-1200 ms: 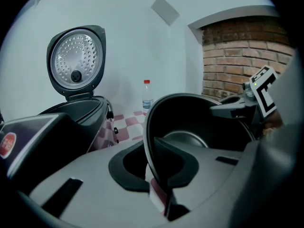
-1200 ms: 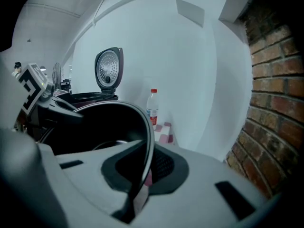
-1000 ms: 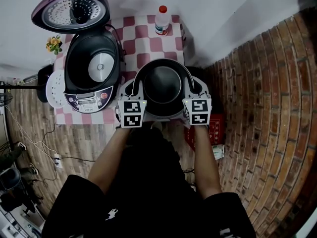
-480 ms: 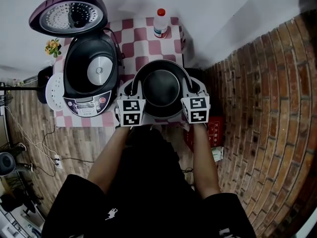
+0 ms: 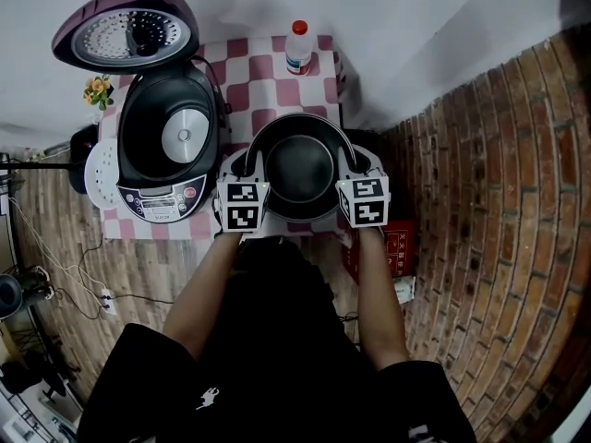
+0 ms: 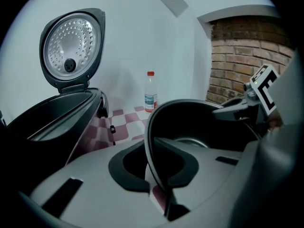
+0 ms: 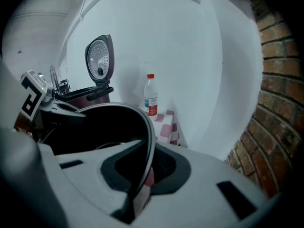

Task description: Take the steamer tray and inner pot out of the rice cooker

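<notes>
The dark inner pot [image 5: 300, 166] is held by its rim from both sides, just right of the rice cooker [image 5: 171, 146]. My left gripper [image 5: 249, 164] is shut on the pot's left rim, and my right gripper [image 5: 354, 162] is shut on its right rim. In the left gripper view the thin rim of the pot [image 6: 190, 122] runs between the jaws of the left gripper [image 6: 154, 165]. The right gripper view shows the same pot [image 7: 109, 122] pinched by the right gripper [image 7: 142, 175]. The cooker's lid [image 5: 125, 28] stands open. The white steamer tray [image 5: 100, 166] lies left of the cooker.
A checkered cloth covers the small table [image 5: 277, 86]. A plastic bottle [image 5: 298, 44] with a red cap stands at its back edge, near the white wall. A small flower bunch [image 5: 100, 83] sits at the back left. A brick wall [image 5: 480, 201] closes the right side.
Nothing has visibly changed beyond a slight drift of the view. Both grippers keep hold of the pot in the same place.
</notes>
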Demonstrator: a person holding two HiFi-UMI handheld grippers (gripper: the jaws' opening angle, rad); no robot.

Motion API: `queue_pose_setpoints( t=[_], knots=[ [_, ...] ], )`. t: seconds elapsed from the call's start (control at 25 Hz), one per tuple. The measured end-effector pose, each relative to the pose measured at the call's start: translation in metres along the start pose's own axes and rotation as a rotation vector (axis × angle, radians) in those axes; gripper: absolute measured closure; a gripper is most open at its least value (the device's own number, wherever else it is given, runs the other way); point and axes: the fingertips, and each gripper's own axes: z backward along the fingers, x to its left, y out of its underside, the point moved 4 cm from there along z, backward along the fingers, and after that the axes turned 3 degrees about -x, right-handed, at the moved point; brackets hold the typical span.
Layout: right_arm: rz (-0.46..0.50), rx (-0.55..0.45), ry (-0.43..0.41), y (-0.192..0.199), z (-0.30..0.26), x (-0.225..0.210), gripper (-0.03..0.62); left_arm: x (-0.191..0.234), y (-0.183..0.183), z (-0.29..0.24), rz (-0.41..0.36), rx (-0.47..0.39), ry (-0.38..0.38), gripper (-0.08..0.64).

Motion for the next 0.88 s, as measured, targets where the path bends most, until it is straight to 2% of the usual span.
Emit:
queue_pose_setpoints(
  t=[0.64, 0.72, 0.8, 0.88],
  knots=[
    [-0.019, 0.049, -0.014, 0.002, -0.009, -0.003, 0.578, 0.001, -0.001, -0.010, 0.016, 0.042, 0.030, 0.528],
    [-0.009, 0.046, -0.007, 0.001, -0.008, -0.004, 0.573, -0.001, -0.001, -0.011, -0.007, 0.050, 0.040, 0.499],
    [0.021, 0.034, 0.014, -0.001, -0.008, -0.005, 0.559, -0.004, 0.000, -0.012, -0.030, 0.054, 0.056, 0.434],
    [0.043, 0.024, 0.028, -0.004, -0.006, -0.007, 0.529, -0.007, -0.001, -0.011, -0.039, 0.051, 0.063, 0.401]
  ],
)
